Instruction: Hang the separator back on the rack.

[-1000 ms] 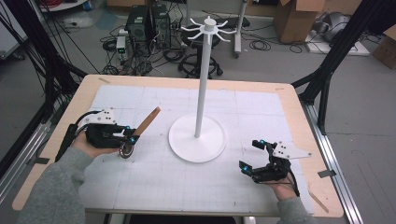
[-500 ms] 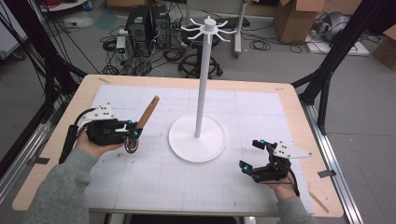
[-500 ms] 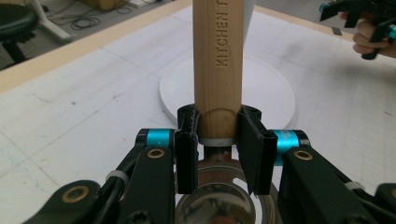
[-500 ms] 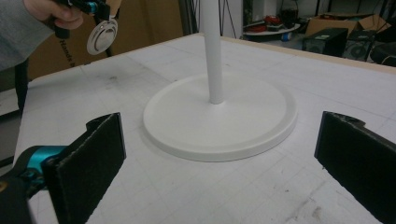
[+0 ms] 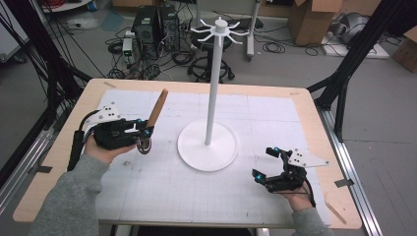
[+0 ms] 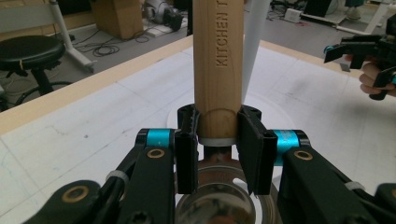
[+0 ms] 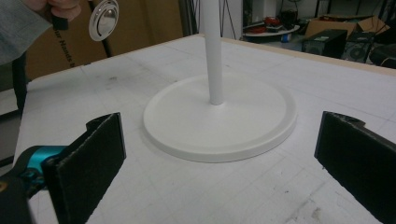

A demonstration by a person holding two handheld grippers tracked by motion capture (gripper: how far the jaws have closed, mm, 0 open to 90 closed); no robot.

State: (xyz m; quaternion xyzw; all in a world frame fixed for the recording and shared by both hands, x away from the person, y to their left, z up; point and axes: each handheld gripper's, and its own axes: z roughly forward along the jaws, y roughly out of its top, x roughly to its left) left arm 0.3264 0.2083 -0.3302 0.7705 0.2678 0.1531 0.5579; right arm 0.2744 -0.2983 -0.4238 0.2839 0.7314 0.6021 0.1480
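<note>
My left gripper point(image 5: 142, 132) is shut on a kitchen utensil just where its wooden handle point(image 5: 157, 105) meets the neck. The handle slants up and away, and the round metal head point(image 5: 144, 146) hangs below the jaws, above the mat. In the left gripper view both pads clamp the handle point(image 6: 218, 56), with the shiny head point(image 6: 219, 200) under them. A white hook stand point(image 5: 214, 83) rises from its round base point(image 5: 207, 145) at mid-table. My right gripper point(image 5: 263, 163) rests open at the front right, holding nothing; its wide jaws frame the base point(image 7: 219, 116).
A white gridded mat point(image 5: 162, 191) covers the wooden table point(image 5: 305, 98). The stand's top carries a ring of bare hooks point(image 5: 220, 28). Black frame posts flank the table, and computers, cables and boxes lie on the floor behind.
My left gripper has risen and shifted slightly toward the stand, and the wooden handle now stands steeper. The right gripper has not moved.
</note>
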